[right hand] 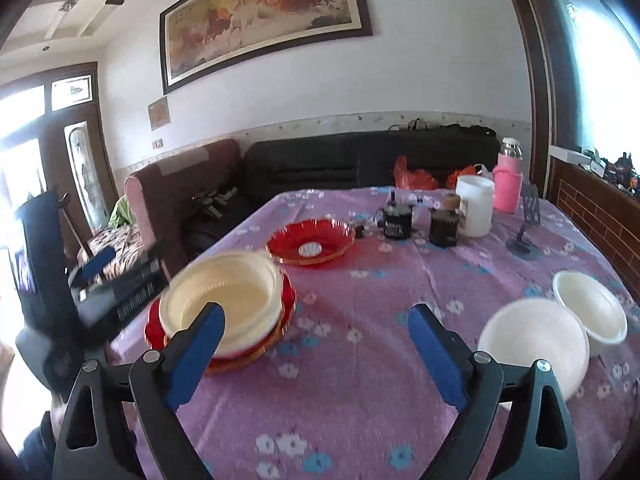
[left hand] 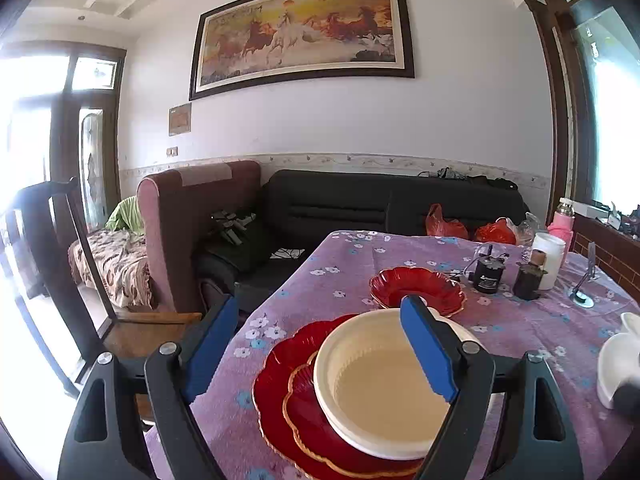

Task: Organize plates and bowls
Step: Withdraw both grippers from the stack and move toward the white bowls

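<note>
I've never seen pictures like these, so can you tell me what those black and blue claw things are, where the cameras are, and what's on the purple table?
Those claws are two grabbing tools, one in each of a person's hands. Each has two blue-padded fingers and a small camera looking along them, so each picture shows one tool's own view.

The left gripper and the right gripper are both open and hold nothing.

On the purple flowered tablecloth sits a cream plastic bowl stacked on two red scalloped plates. Farther back is a red glass dish. At the right stand two white bowls. At the far end are dark jars, a white tub and a pink bottle.
</note>
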`<state>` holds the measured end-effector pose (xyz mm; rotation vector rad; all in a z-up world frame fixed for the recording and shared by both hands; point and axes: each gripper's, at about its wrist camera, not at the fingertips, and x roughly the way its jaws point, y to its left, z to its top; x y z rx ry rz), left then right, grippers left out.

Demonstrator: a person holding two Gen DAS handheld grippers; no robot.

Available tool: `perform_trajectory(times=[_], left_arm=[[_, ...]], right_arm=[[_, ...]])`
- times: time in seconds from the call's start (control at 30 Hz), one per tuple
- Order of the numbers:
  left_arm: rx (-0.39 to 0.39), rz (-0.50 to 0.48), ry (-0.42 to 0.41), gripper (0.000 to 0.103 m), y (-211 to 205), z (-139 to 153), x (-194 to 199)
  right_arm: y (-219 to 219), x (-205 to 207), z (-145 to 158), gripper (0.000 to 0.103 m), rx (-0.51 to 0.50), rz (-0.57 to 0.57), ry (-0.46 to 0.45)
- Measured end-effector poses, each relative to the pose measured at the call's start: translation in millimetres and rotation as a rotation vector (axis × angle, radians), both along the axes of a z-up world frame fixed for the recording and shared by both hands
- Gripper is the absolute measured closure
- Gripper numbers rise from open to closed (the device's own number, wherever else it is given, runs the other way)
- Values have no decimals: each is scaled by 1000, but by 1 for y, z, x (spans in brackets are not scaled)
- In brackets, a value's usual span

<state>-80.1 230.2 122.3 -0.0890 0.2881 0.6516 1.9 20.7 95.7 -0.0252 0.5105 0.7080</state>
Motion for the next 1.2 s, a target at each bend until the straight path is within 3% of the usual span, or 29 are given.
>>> perform_trajectory(times=[0.2,0.37,0.5,0.6,0.93,1.2], left_arm=[[38,-74,87,8,-47,5,-15],[-79,-208,156,7,-86,-17,-25],[-73,-264,197,7,-124,-36,-25],[-78,-328,284,7,-146,-47,-11],[-43,-313,370,7,-174,-64,8],[-22,-305,395,7,-184,-68,16]], right_arm=[[-33,0,-24,8,-37,-40,31],[-65,7,-46,8,-65,-125,77],[-86,7,-55,8,-90,-176,81],[-103,9,-62,8,-76,-194,99],[-135,17,-67,23,31,-193,177],[-136,16,-66,23,52,-175,179]])
